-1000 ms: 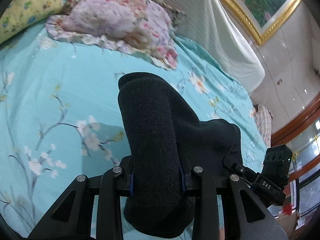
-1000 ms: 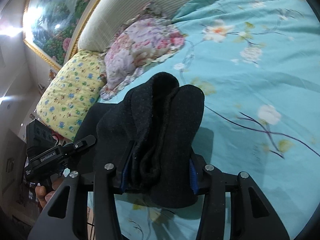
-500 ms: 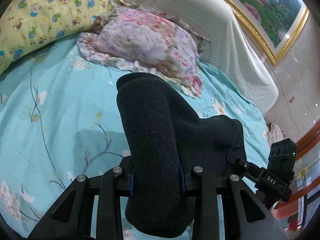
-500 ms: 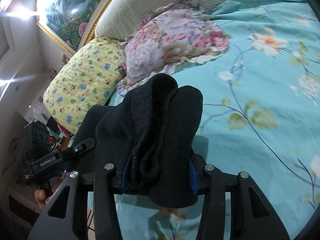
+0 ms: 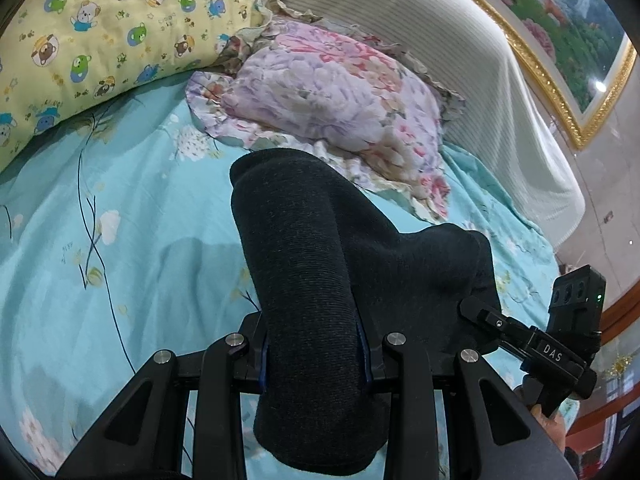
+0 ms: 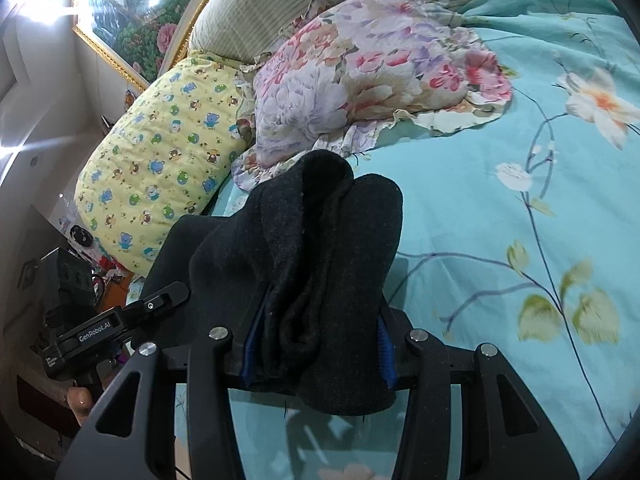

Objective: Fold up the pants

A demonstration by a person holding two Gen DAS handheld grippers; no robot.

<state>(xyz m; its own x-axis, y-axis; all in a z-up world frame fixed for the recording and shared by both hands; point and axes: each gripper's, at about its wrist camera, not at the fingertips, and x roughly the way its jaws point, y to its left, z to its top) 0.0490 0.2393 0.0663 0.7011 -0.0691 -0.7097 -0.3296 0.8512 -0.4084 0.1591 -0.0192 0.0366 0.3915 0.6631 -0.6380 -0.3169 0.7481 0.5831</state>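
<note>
Both grippers clamped on the pants [image 5: 304,288] now. Left gripper [image 5: 314,354] has its jaws pinched narrow on a thick rolled fold of the dark fabric; right gripper [image 6: 316,350] is squeezed on a bunched double layer, pants [image 6: 320,248] spilling over the top. Cloth's up off the bed sheet [image 5: 120,240], stretched btwn the two claws.

What's changed: over the last sec the floral pillow [image 5: 328,100] has slid lower and closer in both views, and the yellow bear pillow [image 5: 100,28] has come into the left view. So I'm carrying the held edge toward the floral pillow, grip unchanged.

My read: mid-fold, bringing one end over. Rest of the pants is hidden under the rig, so can't tell how the layers line up yet.
</note>
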